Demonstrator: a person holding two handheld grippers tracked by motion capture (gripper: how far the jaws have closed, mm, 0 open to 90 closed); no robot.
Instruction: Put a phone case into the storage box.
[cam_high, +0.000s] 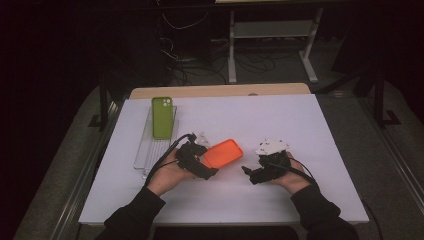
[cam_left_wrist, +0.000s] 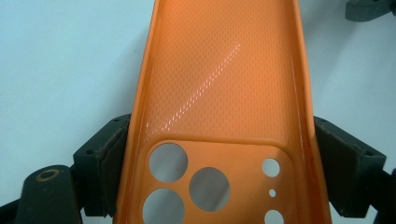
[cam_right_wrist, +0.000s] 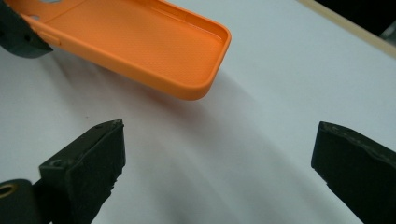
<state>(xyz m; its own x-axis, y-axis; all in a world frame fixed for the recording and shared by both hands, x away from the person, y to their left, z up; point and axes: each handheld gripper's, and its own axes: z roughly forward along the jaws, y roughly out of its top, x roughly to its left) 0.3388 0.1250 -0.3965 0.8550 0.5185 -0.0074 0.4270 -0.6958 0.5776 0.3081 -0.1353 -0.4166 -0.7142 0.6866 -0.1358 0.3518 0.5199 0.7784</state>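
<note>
Now | L hand-held gripper (cam_left_wrist: 212, 163) clamps orange case (cam_left_wrist: 219, 93) edges | R hand-held gripper (cam_right_wrist: 217, 168) apart, nearby

1. Both forearms wear long black sleeves (cam_high: 131, 215) that end at the wrists.
2. The left hand-held gripper (cam_high: 204, 167) is black and blocky, with a black cable (cam_high: 167, 155) looping back from its body toward the sleeve.
3. Its pads (cam_left_wrist: 108, 163) are matte dark rubber on angular black blocks with small screw holes; a brass-coloured ring (cam_left_wrist: 47, 175) sits on the frame.
4. The right hand-held gripper (cam_high: 250, 173) is black too, topped by a pale grey three-cornered plate (cam_high: 271, 146).
5. Its fingertips (cam_right_wrist: 95, 156) are chunky, dark and scuffed at the edges.
</note>
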